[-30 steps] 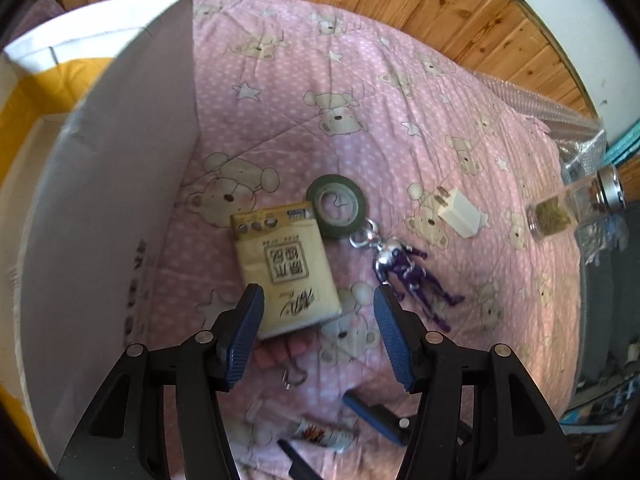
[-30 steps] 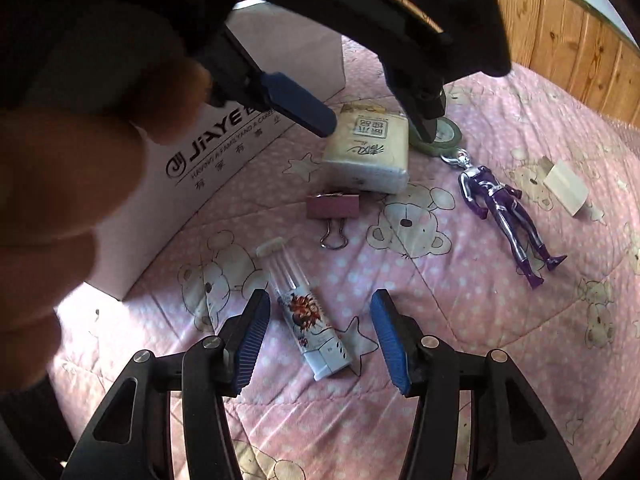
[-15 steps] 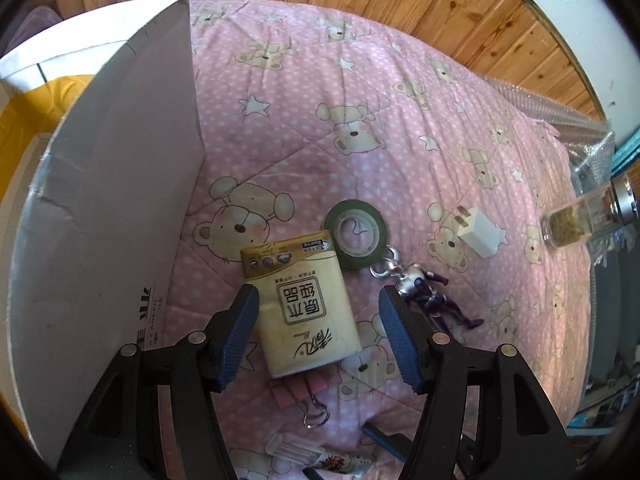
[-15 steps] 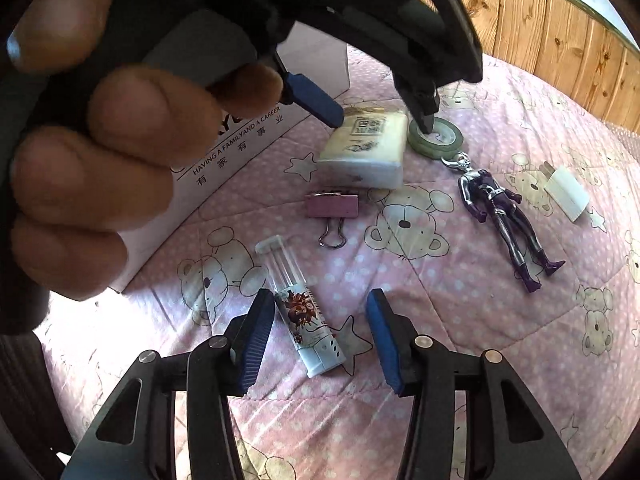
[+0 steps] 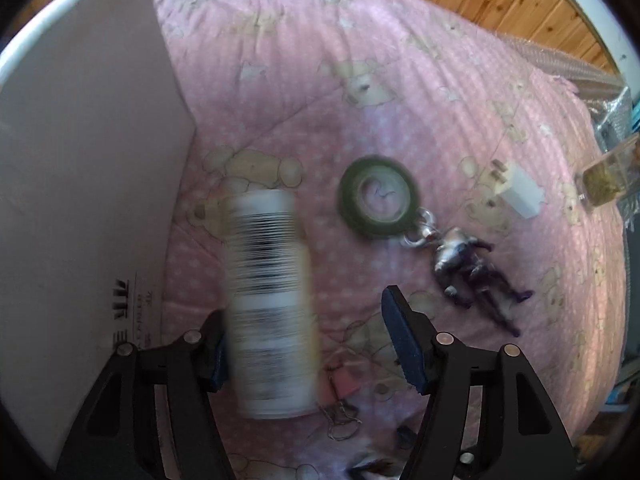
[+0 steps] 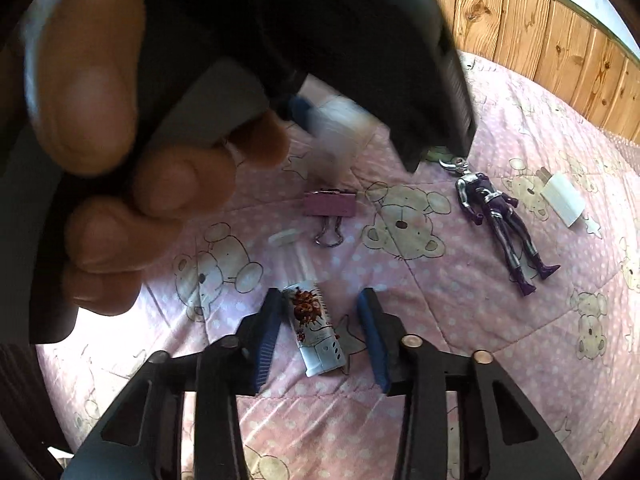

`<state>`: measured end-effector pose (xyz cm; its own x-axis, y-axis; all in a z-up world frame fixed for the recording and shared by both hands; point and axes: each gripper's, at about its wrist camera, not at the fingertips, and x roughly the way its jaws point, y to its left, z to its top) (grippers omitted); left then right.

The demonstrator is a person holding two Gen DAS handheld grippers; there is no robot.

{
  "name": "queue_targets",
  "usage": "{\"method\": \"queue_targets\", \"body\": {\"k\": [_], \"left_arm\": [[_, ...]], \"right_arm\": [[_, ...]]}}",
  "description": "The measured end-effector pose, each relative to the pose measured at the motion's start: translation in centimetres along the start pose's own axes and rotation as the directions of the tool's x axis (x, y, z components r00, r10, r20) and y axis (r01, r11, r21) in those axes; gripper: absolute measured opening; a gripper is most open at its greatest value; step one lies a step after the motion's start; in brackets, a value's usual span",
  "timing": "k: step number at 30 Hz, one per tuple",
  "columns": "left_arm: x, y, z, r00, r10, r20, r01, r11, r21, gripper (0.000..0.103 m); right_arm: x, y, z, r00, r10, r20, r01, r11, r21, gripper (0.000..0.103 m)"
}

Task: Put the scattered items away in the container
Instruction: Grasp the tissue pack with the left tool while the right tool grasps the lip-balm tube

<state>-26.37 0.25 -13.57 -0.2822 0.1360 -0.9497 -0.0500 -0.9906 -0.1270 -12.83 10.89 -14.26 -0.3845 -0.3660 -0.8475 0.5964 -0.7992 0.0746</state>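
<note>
The left gripper was wide open around a blurred tissue pack; green tape lay at one o'clock. The right gripper stood open around a tube.

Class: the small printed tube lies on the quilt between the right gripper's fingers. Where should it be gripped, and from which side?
Grip the tube across its printed middle, coming straight down from above. It lies flat, its long axis running between the right gripper's open fingers, so they can close on its long sides. Its clear cap end looks slimmer and probably slippier.
</note>
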Motion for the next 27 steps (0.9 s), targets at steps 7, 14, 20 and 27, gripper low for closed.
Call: {"method": "queue_targets", "body": {"k": [7, 14, 20, 27], "left_arm": [[-0.7, 1.0, 0.2, 0.998, -0.058, 0.020, 0.059, 0.998, -0.031, 0.025], [-2.7, 1.1, 0.1, 0.992, -0.109, 0.068, 0.111, 0.993, -0.026, 0.023], [-3.7, 1.3, 0.5, 0.989, -0.117, 0.088, 0.119, 0.993, -0.017, 0.023], [-5.1, 1.0, 0.3, 0.986, -0.125, 0.111, 0.127, 0.992, -0.006, 0.023]], "right_arm": [[0.2, -0.3, 0.9, 1.000, -0.003, -0.024, 0.003, 1.000, 0.029, 0.020], [-0.3, -3.2, 1.6, 0.995, 0.098, -0.033, -0.091, 0.981, 0.171, 0.020], [-0.9, -5.5, 2.4, 0.990, 0.141, -0.004, -0.136, 0.963, 0.233, 0.020], [-1.6, -4.6, 2.7, 0.988, 0.152, 0.019, -0.152, 0.958, 0.242, 0.020]]}}
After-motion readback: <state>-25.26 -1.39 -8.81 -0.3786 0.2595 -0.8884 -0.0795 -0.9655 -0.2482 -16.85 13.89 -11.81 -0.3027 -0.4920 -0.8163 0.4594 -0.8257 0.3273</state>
